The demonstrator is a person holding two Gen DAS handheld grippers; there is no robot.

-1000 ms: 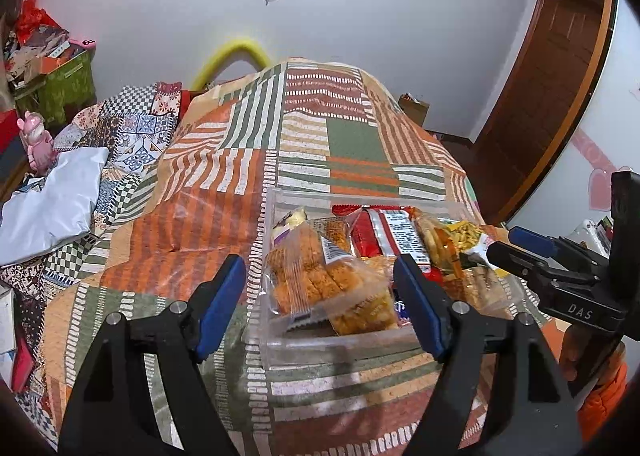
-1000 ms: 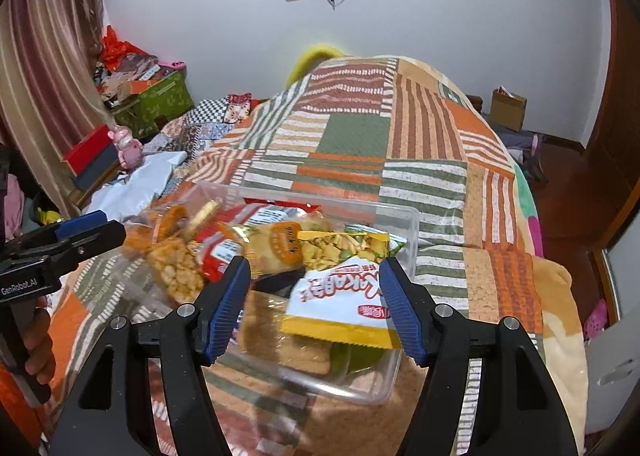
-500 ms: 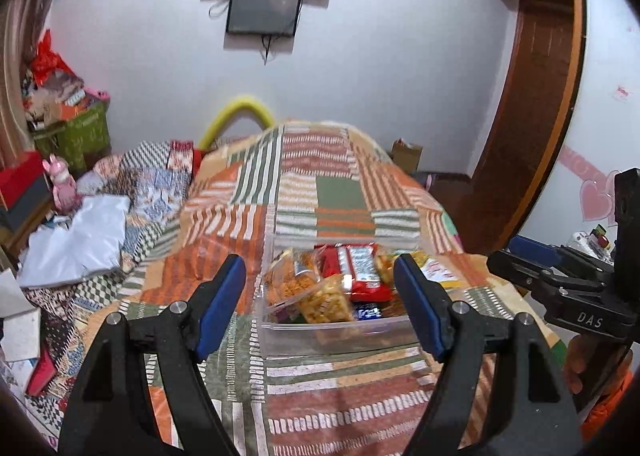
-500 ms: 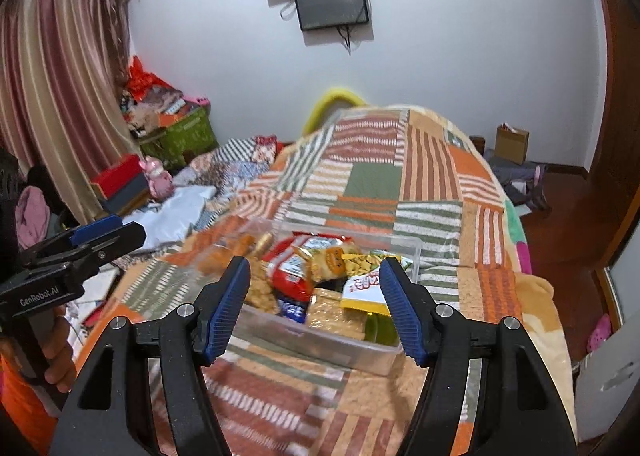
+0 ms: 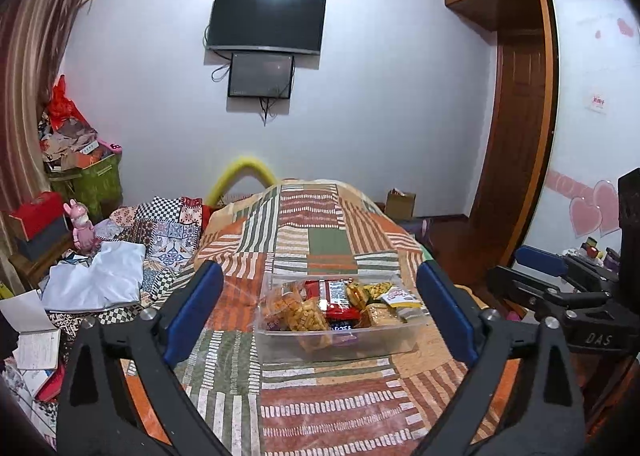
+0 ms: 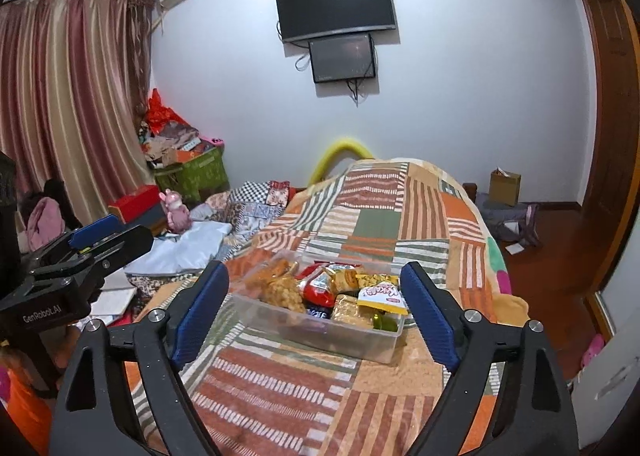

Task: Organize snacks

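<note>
Clear plastic tub of packed snack bags sits on the patchwork bed ahead of both tools, left and right, jaws just spread wide and empty, so sorting looks essentially finished.

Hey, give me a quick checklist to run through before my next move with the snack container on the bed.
1. Left hand-held gripper empty: ok; its jaws have just been opening, nothing between the pads.
2. Right hand-held gripper empty: ok; jaws also just opening, clear of the snacks.
3. Clear container resting flat on the patchwork bedspread: ok.
4. Snacks inside the container: ok; the red packet and the bag of fried pieces sit within it, piled above the rim.
5. Loose snacks left on the bedspread: none visible, ok.
6. Lid for the container: cannot tell, none in view.
</note>
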